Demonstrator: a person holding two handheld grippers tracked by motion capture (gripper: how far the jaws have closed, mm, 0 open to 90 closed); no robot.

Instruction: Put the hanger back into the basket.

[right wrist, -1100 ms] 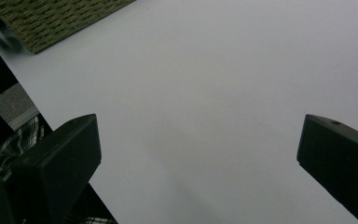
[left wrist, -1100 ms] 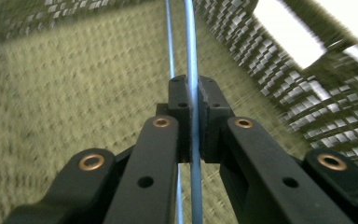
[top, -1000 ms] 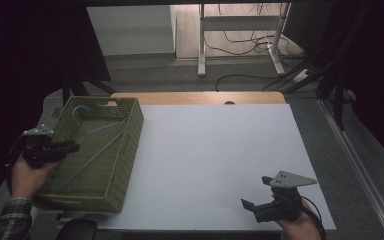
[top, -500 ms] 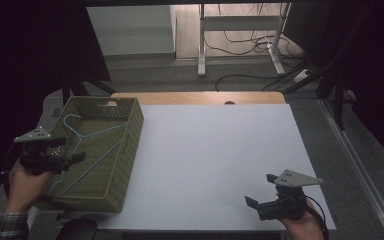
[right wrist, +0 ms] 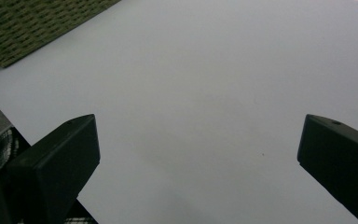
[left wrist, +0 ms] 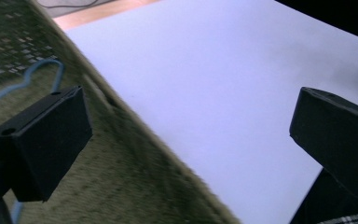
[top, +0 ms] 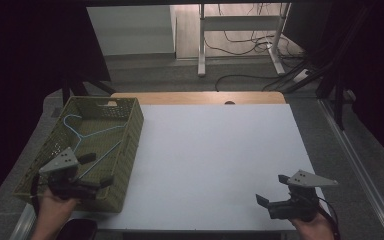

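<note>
At the near edge of the table, two hands come up from the bottom of the high view. The right hand [top: 312,227] holds the right gripper [top: 272,191] low over the near right corner of the white sheet. Its two black jaws stand wide apart with nothing between them. In the right gripper view the jaws frame bare white sheet, and a corner of the basket shows far off at the top left.

The left hand [top: 52,214] holds the left gripper [top: 96,169] over the near end of the green basket [top: 132,131]. Its jaws are wide apart too and hold nothing. In the left gripper view one jaw hangs over the inside of the basket and the other over the white sheet.

The basket is a long woven box with open sides. It sits on the left side of the table, partly on the sheet's left edge. A thin blue hanger [top: 87,134] lies flat inside it, with its hook toward the far end.

The white sheet [top: 215,155] covers most of the table and is bare. Past its far edge a strip of brown wooden tabletop [top: 195,97] shows.

Beyond the table the grey floor [top: 180,75] is dim. The white legs of a stand [top: 240,25] rise there, with dark cables [top: 250,77] lying around them. The room is black on both sides.
</note>
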